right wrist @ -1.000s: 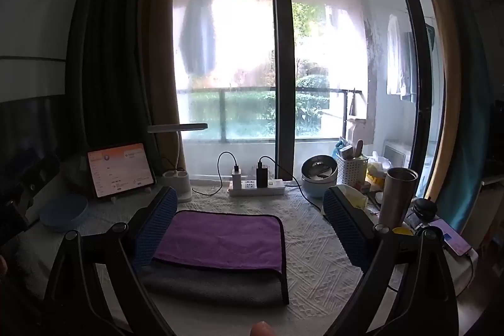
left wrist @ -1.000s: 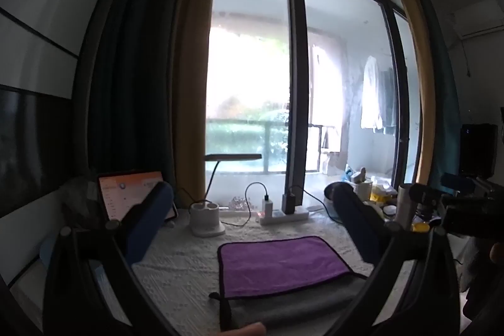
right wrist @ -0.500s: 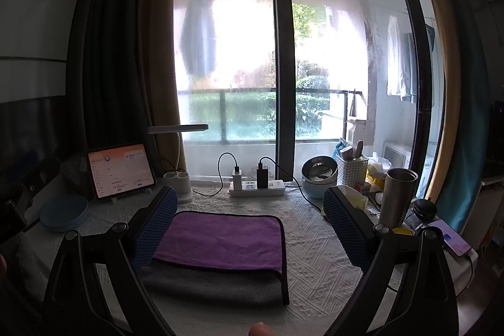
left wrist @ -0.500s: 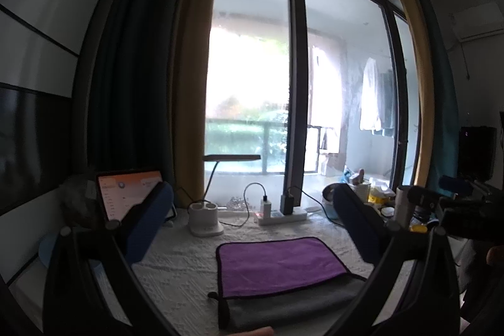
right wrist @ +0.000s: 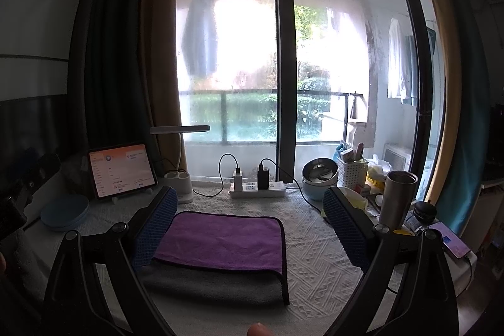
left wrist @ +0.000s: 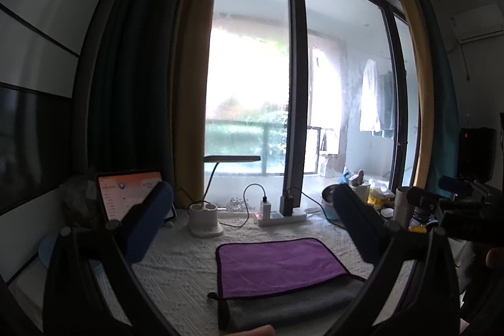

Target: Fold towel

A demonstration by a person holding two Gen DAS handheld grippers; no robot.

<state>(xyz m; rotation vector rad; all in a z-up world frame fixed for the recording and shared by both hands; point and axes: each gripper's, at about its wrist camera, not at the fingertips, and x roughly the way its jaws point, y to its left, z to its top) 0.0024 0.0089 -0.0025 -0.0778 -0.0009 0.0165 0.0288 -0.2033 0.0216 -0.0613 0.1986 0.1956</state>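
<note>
Right wrist only: phone [right wrist: 452,243], blue dish [right wrist: 64,211]

My view: table [right wrist: 318,254] covered in a white textured cloth. Towel [right wrist: 223,244] lies flat near the front edge — purple layer folded over grey. Along the back by the window: tablet [right wrist: 121,173] propped on a stand at left, blue plate [right wrist: 64,211] just in front of it, white lamp base [right wrist: 181,186], power strip [right wrist: 256,188] with two chargers plugged in. Right side — metal bowl [right wrist: 319,177], white basket [right wrist: 352,169], steel tumbler [right wrist: 398,196], phone [right wrist: 450,243] at the edge.
</note>
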